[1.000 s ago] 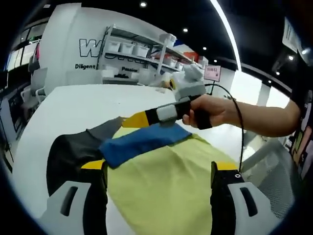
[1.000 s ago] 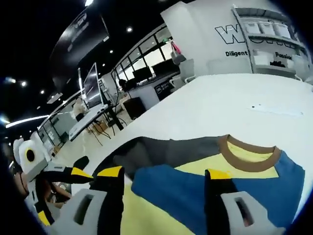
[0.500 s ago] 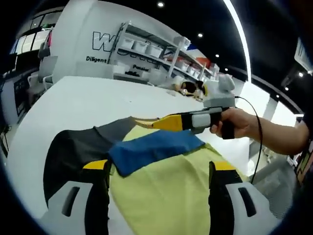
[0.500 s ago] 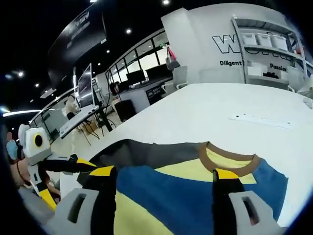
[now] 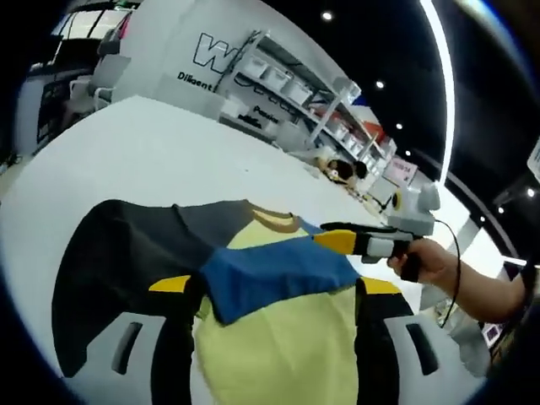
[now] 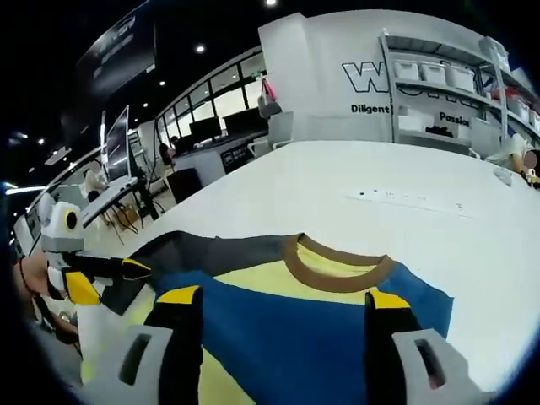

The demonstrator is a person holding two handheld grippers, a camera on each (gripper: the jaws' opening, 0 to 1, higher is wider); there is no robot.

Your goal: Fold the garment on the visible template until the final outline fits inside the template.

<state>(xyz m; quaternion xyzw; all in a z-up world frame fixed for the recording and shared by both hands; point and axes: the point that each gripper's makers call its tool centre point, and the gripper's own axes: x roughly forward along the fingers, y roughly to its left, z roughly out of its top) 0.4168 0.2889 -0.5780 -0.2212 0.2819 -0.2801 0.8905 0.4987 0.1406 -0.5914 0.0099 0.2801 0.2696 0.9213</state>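
The white table (image 6: 354, 177) is being covered by the garment (image 5: 278, 337), with 1 blue sleeve (image 5: 270, 274) folded across; more folds are judged outstanding. Nothing is being gripped by the wide-open left gripper (image 5: 274, 291) or right gripper (image 6: 274, 299).

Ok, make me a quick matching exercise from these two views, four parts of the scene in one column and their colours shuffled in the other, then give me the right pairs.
Column one:
1. collar
2. folded-over sleeve
3. table
4. shirt body

Column two:
A. white
B. yellow
C. brown
D. blue

Right pairs: 1-C, 2-D, 3-A, 4-B.
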